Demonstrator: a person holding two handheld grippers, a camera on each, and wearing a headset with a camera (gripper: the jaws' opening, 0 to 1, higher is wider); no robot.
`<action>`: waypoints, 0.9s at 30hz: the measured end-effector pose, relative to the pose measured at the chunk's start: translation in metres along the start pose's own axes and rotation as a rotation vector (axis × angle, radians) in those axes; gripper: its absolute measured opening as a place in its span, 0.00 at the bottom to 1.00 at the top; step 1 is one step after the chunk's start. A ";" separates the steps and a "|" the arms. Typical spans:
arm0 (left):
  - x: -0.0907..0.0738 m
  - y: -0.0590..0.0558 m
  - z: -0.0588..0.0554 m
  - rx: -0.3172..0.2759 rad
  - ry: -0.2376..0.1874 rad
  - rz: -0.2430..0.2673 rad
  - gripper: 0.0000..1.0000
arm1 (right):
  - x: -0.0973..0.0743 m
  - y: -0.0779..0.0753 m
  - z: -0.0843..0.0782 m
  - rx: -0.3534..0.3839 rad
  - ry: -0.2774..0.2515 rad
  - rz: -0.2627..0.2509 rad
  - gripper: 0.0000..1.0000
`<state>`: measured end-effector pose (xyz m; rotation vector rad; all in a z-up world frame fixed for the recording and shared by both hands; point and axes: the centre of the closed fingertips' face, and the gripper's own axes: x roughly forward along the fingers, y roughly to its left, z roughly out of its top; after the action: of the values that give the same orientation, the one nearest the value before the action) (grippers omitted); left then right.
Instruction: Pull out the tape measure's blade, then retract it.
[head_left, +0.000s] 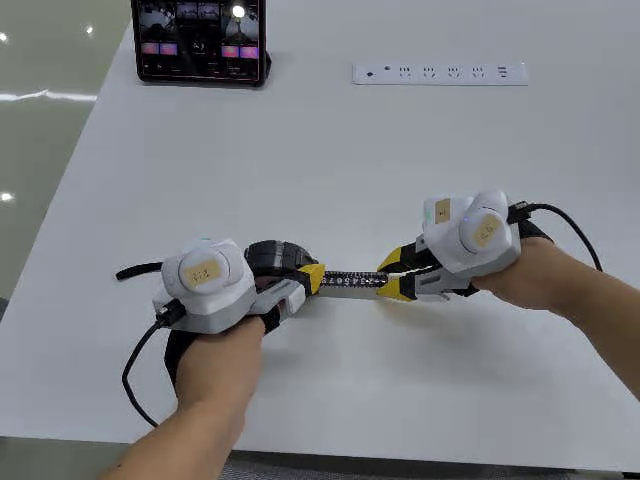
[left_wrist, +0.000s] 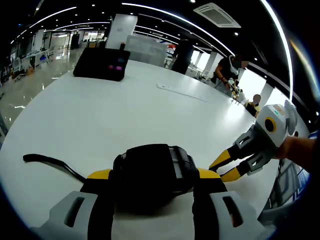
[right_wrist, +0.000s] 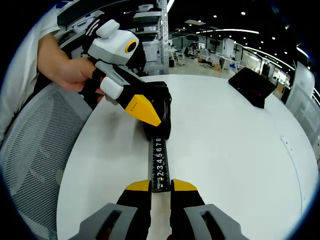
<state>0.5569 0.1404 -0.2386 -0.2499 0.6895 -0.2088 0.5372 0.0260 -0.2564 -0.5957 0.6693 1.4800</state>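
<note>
A black tape measure case (head_left: 277, 257) (left_wrist: 152, 172) (right_wrist: 159, 112) sits on the white table, and my left gripper (head_left: 305, 283) (left_wrist: 155, 176) is shut on it, yellow tips on either side of the case. A short length of black blade with white numbers (head_left: 352, 280) (right_wrist: 159, 167) runs out of the case to the right. My right gripper (head_left: 392, 276) (right_wrist: 160, 186) is shut on the blade's end. It also appears in the left gripper view as the right gripper (left_wrist: 227, 165). A black wrist strap (left_wrist: 47, 162) (head_left: 135, 270) trails left from the case.
A dark tablet on a stand (head_left: 200, 40) (left_wrist: 102, 64) (right_wrist: 252, 86) is at the table's far left edge. A white power strip (head_left: 440, 73) (left_wrist: 181, 92) lies at the far right. People stand beyond the table in the left gripper view.
</note>
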 end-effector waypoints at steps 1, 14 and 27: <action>0.000 0.000 0.000 0.000 0.000 0.000 0.59 | 0.002 0.000 0.002 0.000 -0.002 0.000 0.10; 0.000 0.000 0.000 -0.002 -0.002 -0.002 0.59 | 0.017 0.000 0.016 0.006 -0.031 0.004 0.10; -0.001 0.001 0.000 -0.003 -0.003 -0.002 0.59 | 0.031 0.000 0.029 0.010 -0.059 0.002 0.10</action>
<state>0.5565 0.1412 -0.2383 -0.2538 0.6864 -0.2090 0.5379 0.0689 -0.2589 -0.5413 0.6311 1.4893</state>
